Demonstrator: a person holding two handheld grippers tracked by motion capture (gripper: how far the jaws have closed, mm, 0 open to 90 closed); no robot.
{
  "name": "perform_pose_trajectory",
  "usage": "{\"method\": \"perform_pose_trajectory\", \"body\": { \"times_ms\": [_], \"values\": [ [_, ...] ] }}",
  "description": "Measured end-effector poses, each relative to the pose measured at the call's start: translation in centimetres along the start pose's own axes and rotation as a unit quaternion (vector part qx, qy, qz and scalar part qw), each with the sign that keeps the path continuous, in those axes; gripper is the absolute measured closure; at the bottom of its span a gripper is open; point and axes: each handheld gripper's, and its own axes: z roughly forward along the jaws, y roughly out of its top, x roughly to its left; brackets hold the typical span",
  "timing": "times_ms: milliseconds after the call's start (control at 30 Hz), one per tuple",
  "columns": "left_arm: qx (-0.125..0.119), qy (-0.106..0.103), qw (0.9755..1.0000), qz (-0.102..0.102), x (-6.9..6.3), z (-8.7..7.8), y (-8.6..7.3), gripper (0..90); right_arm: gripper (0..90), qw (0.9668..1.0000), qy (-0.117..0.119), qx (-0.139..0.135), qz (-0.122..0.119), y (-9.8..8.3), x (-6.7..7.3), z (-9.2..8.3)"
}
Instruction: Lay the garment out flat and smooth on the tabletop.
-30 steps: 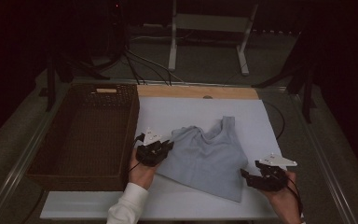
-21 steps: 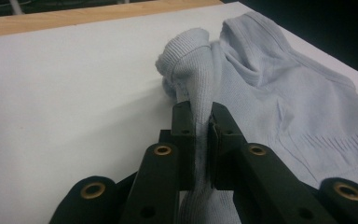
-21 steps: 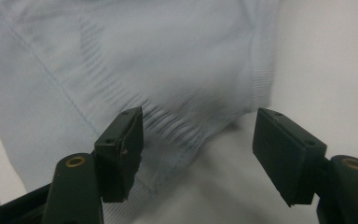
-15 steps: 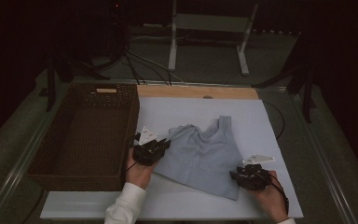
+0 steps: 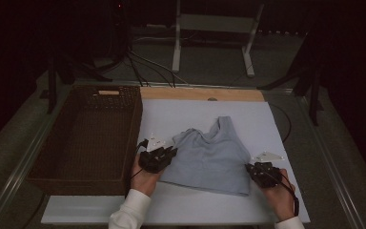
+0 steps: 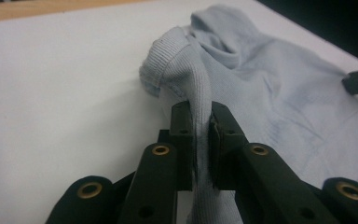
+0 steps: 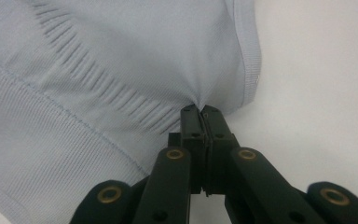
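A light blue tank top (image 5: 208, 157) lies spread on the white worktop (image 5: 267, 119), its shoulder straps pointing away from the person and its hem toward the near edge. The left gripper (image 5: 169, 153) sits at the garment's left side, just right of the brown wicker basket (image 5: 88, 138) that stands on the worktop's left part. In the left gripper view its jaws are closed on a ribbed edge of the fabric, which rises in a fold from between the pads (image 6: 184, 126) and curls over above them. The right gripper (image 5: 253, 168) is at the garment's lower right corner, near the hem. Its jaws have just been closing, and in the right gripper view they now stand pressed together on a small pinch of the cloth beside the ribbed side edge, with wrinkles fanning out from the pinch across the fabric (image 7: 121, 70). Both hands rest low on the worktop.
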Motion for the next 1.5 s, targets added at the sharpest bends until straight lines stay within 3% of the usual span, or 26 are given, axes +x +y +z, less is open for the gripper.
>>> {"method": "perform_pose_trajectory", "body": {
  "times_ms": [67, 167, 200, 233, 367, 467, 600, 833, 1000, 1100, 1167, 1200, 1500],
  "values": [
    [-0.004, 0.006, 0.9999, -0.007, 0.2, -0.1, -0.1, 72.7, 86.8, 1.0000, 0.009, 0.002, 0.000, -0.1, 0.0, 0.0],
    [-0.017, 0.001, 0.9997, -0.015, 0.3, -0.7, -0.1, 55.2, 65.1, 0.9999, 0.009, -0.009, 0.007, -0.3, 0.3, -0.4],
    [-0.017, 0.001, 0.9997, -0.015, 0.3, -0.7, -0.1, 51.0, 65.1, 0.9999, 0.009, -0.009, 0.007, -0.3, 0.3, -0.4],
    [-0.025, 0.000, 0.9996, -0.014, 0.2, -1.1, -0.1, 46.0, 46.1, 0.9997, 0.016, -0.014, 0.015, -0.3, 0.4, -0.9],
    [-0.042, -0.009, 0.9990, -0.013, -0.2, -1.9, -0.5, 34.2, 33.6, 0.9989, 0.021, -0.021, 0.036, -0.5, 0.4, -1.5],
    [-0.045, -0.010, 0.9989, -0.012, -0.3, -2.1, -0.9, 30.4, 30.4, 0.9985, 0.026, -0.025, 0.042, -0.9, 0.5, -1.9],
    [-0.046, -0.011, 0.9988, -0.016, -0.2, -2.3, -1.4, 29.5, 32.3, 0.9981, 0.036, -0.018, 0.047, -1.6, 0.7, -2.1],
    [-0.039, -0.021, 0.9990, 0.005, -0.9, -3.1, -2.6, 29.8, 45.6, 0.9976, 0.054, 0.008, 0.042, -3.0, 1.7, -2.1],
    [-0.044, -0.024, 0.9986, 0.014, -1.3, -3.5, -2.8, 30.5, 50.0, 0.9968, 0.061, 0.024, 0.046, -3.7, 2.0, -2.1],
    [-0.044, -0.027, 0.9986, 0.011, -1.5, -3.7, -3.2, 30.8, 69.0, 0.9953, 0.078, 0.038, 0.042, -3.9, 2.2, -2.0],
    [-0.042, -0.030, 0.9987, 0.007, -1.6, -3.7, -3.5, 31.6, 82.9, 0.9965, 0.069, 0.038, 0.027, -3.8, 2.4, -2.1],
    [-0.037, -0.030, 0.9988, 0.008, -1.7, -3.7, -3.7, 31.8, 85.2, 0.9968, 0.066, 0.038, 0.024, -3.7, 2.4, -2.1],
    [-0.023, -0.033, 0.9990, 0.022, -2.4, -2.7, -4.1, 35.6, 86.3, 0.9980, 0.050, 0.030, 0.023, -3.9, 1.6, -2.8]
  ]
}}
